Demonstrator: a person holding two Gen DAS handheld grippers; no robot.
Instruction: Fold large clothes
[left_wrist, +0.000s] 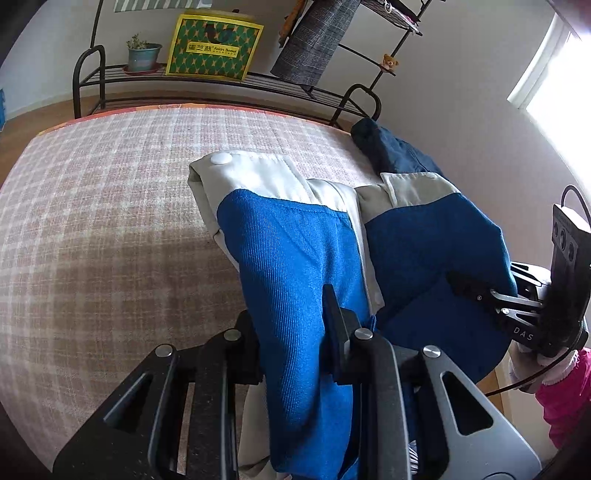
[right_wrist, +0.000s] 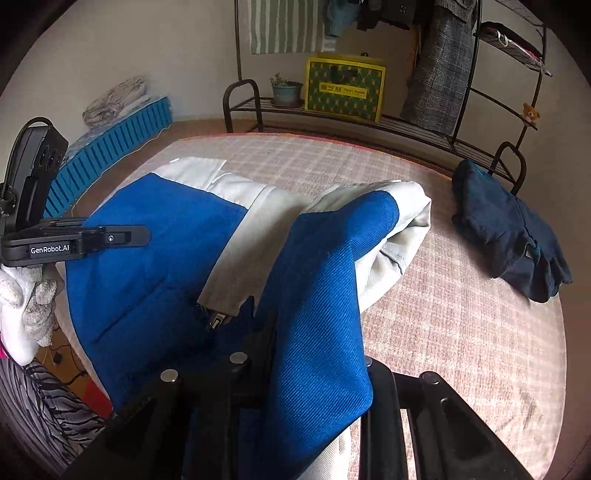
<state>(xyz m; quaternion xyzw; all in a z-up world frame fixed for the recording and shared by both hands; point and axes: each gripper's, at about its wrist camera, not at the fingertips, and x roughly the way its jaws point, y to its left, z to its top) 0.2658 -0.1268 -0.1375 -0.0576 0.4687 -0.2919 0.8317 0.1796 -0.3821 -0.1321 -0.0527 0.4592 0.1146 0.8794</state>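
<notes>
Fabric of the blue-and-cream jacket (left_wrist: 291, 258) is pinched in both the left gripper (left_wrist: 295, 332) and right gripper (right_wrist: 291, 354), jaws nearly closed, lifting it above the checked bed (left_wrist: 110, 221), likely to fold it over.

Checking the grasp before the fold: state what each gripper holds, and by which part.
Both hold the blue and grey jacket: the left gripper and the right gripper each pinch a bunched fold of its blue fabric.

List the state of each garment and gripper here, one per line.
Blue-and-grey jacket: lifted off the checked bed cover, held at two places.
Left gripper: shut on the jacket.
Right gripper: shut on the jacket.
Dark navy garment: bunched up, lying on the cover.
</notes>
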